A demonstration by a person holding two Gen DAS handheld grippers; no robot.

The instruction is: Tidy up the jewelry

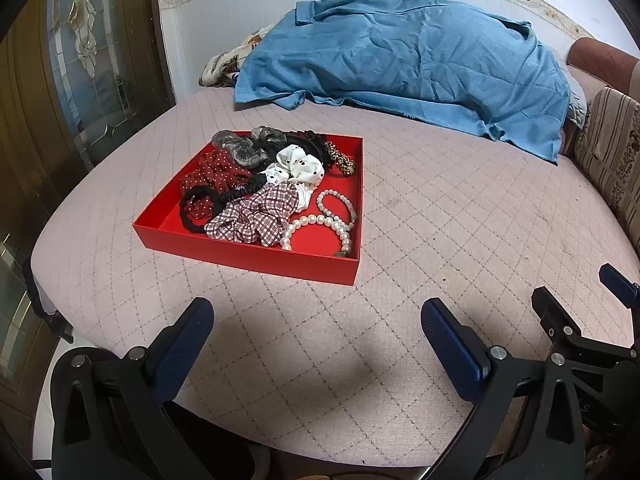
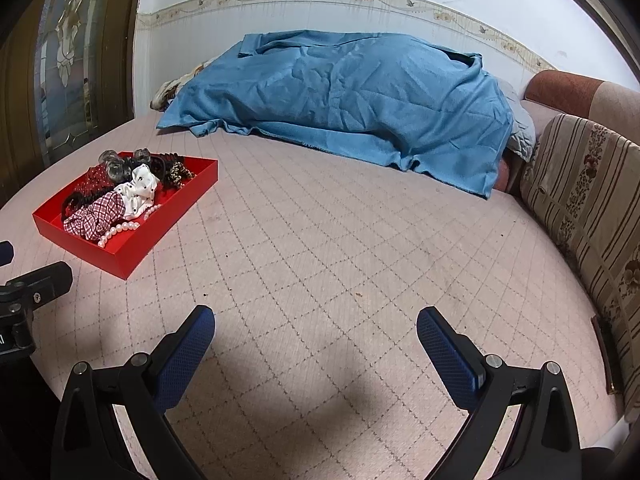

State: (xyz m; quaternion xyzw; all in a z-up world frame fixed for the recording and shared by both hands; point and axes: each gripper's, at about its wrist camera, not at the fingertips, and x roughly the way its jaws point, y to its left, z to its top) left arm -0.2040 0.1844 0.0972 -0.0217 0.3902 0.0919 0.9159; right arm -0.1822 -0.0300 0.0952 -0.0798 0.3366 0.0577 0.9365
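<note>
A shallow red tray (image 1: 256, 258) lies on the pink quilted bed and holds several scrunchies, among them a plaid one (image 1: 256, 216) and a white dotted one (image 1: 298, 168), plus two pearl bracelets (image 1: 320, 228). My left gripper (image 1: 316, 320) hovers open just in front of the tray, nothing between its blue pads. In the right wrist view the tray (image 2: 132, 258) sits far left, with the pearls (image 2: 120, 230) at its near edge. My right gripper (image 2: 316, 326) is open over bare mattress, well right of the tray.
A rumpled blue blanket (image 1: 400, 72) covers bedding along the back wall. A striped cushion (image 2: 584, 200) borders the bed's right side. A dark door with stained glass (image 1: 80, 60) stands left. Part of the other gripper (image 1: 580, 320) shows at the right edge.
</note>
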